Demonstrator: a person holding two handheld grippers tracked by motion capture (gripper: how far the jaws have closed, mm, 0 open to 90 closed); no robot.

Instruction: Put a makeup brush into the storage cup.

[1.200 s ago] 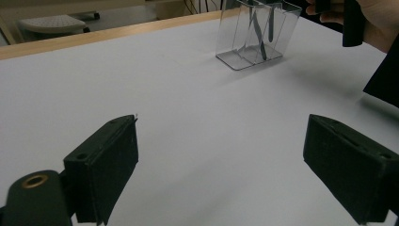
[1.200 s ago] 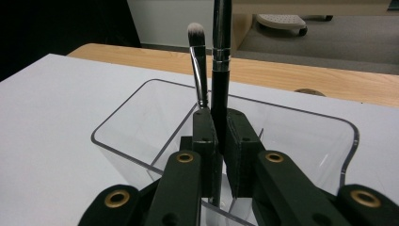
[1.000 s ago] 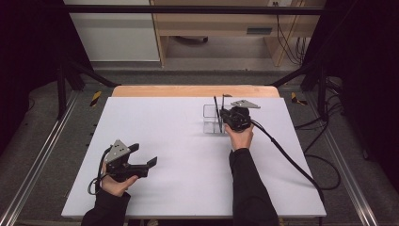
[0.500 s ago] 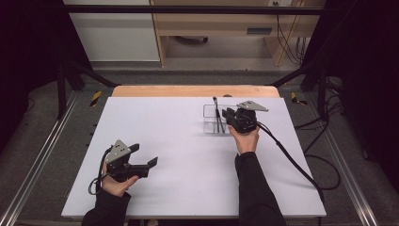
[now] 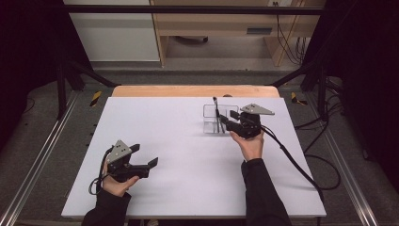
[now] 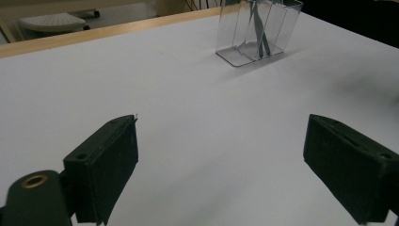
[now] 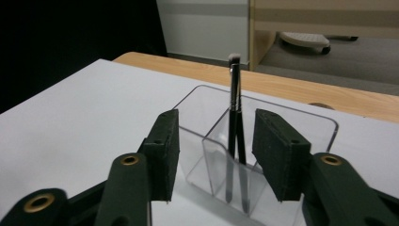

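Standing loose in the clear organizer (image 7: 263, 155) at the table's (image 5: 179, 188) far right, the two brushes (image 7: 234, 122) sit just beyond the right gripper (image 7: 215, 155), whose empty jaws have just been opening; a careless pullback could clip the rim and tip it.

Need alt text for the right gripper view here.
Two thin dark brushes stand upright in a clear plastic holder on a white table. The right gripper has just been opening, its pads apart from them.
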